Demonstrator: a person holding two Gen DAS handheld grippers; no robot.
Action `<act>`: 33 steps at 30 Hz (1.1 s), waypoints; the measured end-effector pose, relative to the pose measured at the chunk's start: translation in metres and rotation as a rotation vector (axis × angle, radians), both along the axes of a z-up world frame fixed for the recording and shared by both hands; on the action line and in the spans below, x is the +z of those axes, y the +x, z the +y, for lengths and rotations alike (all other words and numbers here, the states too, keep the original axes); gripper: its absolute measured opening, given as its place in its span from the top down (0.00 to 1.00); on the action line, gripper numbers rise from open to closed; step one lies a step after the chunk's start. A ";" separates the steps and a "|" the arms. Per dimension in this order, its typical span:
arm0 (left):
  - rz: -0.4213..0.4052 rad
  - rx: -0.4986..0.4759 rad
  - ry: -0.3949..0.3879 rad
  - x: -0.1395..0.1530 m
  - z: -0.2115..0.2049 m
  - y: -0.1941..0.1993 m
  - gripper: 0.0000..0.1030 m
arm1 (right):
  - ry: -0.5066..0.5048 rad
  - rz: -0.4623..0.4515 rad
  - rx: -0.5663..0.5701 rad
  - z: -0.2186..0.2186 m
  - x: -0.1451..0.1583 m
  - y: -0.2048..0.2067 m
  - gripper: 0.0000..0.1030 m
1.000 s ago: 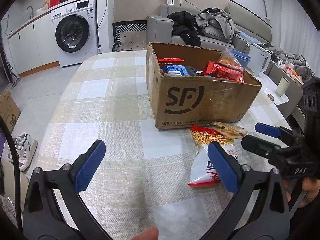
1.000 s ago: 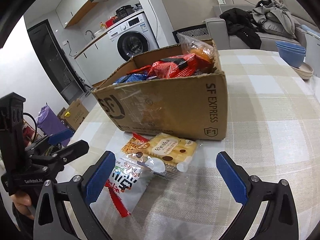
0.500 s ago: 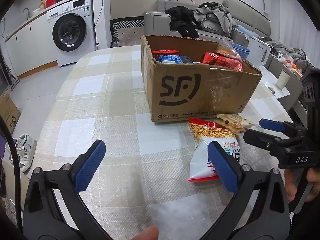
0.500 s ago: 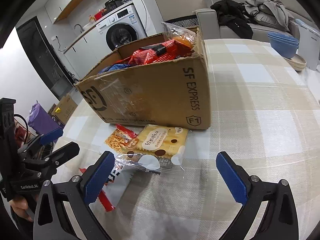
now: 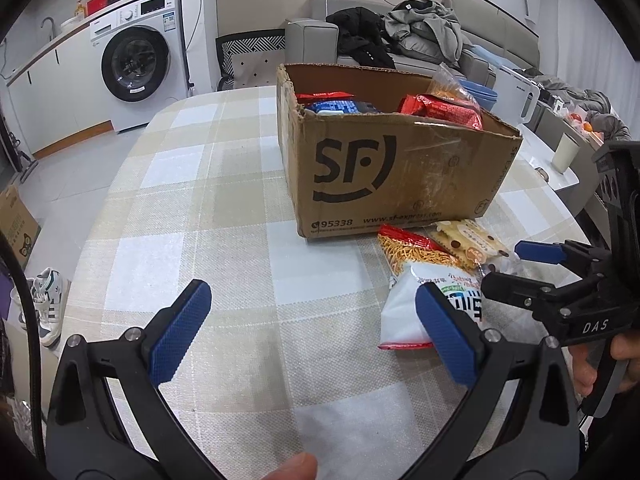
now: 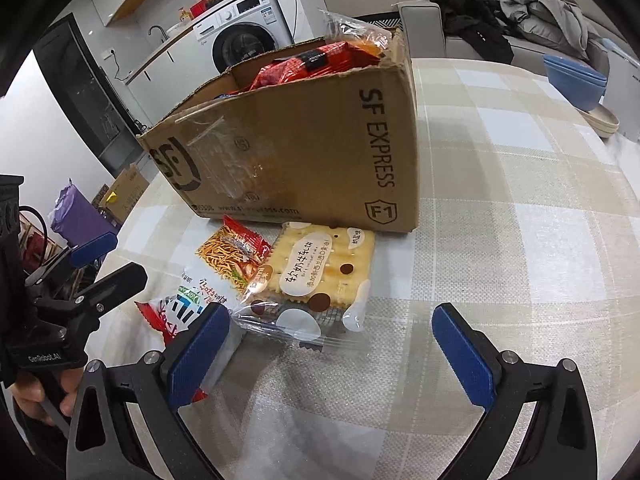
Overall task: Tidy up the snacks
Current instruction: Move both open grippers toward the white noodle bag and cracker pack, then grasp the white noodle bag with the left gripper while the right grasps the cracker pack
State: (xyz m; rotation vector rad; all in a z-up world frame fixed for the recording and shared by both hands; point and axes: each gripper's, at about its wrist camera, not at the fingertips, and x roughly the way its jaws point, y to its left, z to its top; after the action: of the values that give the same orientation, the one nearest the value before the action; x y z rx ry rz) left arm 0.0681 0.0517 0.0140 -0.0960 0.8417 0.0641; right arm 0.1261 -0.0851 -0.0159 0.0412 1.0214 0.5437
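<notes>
A brown SF cardboard box [image 5: 400, 168] stands on the checked table, holding several snack packs [image 5: 440, 108]; it also shows in the right wrist view [image 6: 304, 148]. In front of it lie a cracker pack [image 6: 316, 272], a red noodle-snack bag [image 6: 232, 248] and a white bag [image 5: 408, 304]. My left gripper [image 5: 316, 332] is open and empty above the table, left of the white bag. My right gripper [image 6: 332, 348] is open and empty, just short of the cracker pack; it also shows in the left wrist view [image 5: 524, 268].
The checked tablecloth [image 5: 208, 216] covers the table; its edge curves at the left. Blue bowls [image 6: 576, 76] sit at the far right. A washing machine [image 5: 136, 60], a sofa with clothes [image 5: 400, 36] and a white side table with a cup [image 5: 564, 152] stand beyond.
Both grippers have moved closer to the box and the loose packs. The right gripper has dropped lower towards the cracker pack. Both stay open.
</notes>
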 end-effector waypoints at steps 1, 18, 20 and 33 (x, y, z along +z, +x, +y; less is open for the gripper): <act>0.002 -0.002 0.001 -0.001 -0.001 0.001 0.01 | 0.001 0.001 0.001 0.001 0.000 0.000 0.00; 0.007 -0.010 0.006 -0.006 -0.003 0.002 0.01 | -0.033 -0.017 -0.058 0.003 -0.003 0.003 0.00; 0.006 -0.010 0.005 -0.007 -0.003 0.001 0.01 | -0.061 -0.013 -0.059 0.003 -0.001 0.002 0.01; 0.012 -0.014 0.007 -0.008 -0.001 0.001 0.01 | -0.110 -0.053 -0.031 -0.001 -0.009 0.000 0.09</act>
State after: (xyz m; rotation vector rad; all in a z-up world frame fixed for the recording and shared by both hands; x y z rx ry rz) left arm 0.0687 0.0503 0.0065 -0.0834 0.8539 0.0548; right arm 0.1259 -0.0863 -0.0245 -0.0547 0.9961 0.4575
